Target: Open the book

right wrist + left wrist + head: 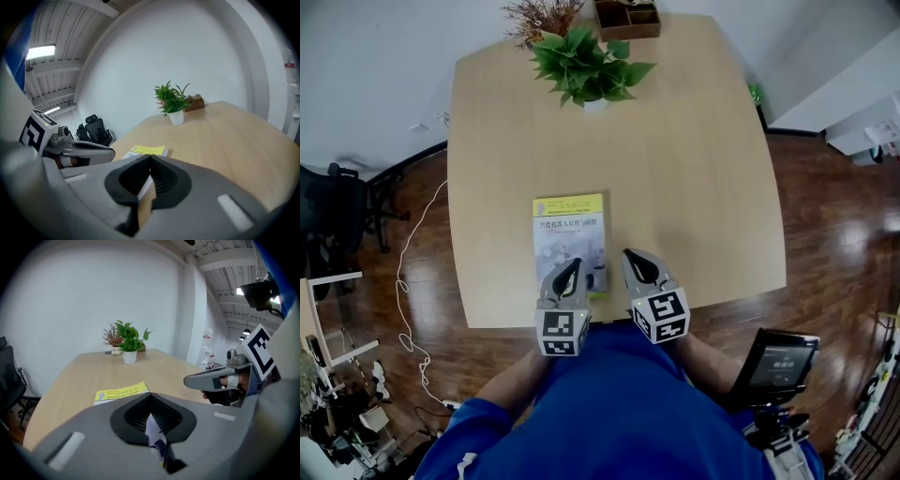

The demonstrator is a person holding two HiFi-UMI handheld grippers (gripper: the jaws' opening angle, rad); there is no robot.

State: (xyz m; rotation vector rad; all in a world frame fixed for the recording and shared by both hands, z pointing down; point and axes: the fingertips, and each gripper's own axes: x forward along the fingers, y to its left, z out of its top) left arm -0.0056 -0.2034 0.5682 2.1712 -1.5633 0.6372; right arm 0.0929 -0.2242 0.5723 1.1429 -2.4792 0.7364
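1. While the book (569,239) lies closed and flat, cover up with a yellow band across its far end, it sits close to the near edge of the tabletop (694,169), left of that edge's middle. Its long sides run from the near edge toward the far one.
2. The left gripper (573,266) is over the near half of the cover, toward the book's right side. Its jaws are pressed together at the tips with nothing clamped between them. No view shows whether they touch the cover.
3. The right gripper (631,256) is just beside the book's right edge, over bare wood. Its jaws are likewise closed tip to tip and hold nothing. In the right gripper view that edge of the book shows below the jaws.
4. The two grippers lie side by side, near each other, both pointing toward the far edge and tilted down.
5. Count on the tabletop: one book, one potted green plant (586,66), one bunch of dried reddish twigs (539,17) and one wooden box (626,17). The plant, twigs and box all stand at the far edge, well apart from the book.
6. Around the table there are one person in a blue top (619,412) at the near edge, one dark office chair (342,202) off the left side and one white cable (408,300) on the wooden floor.
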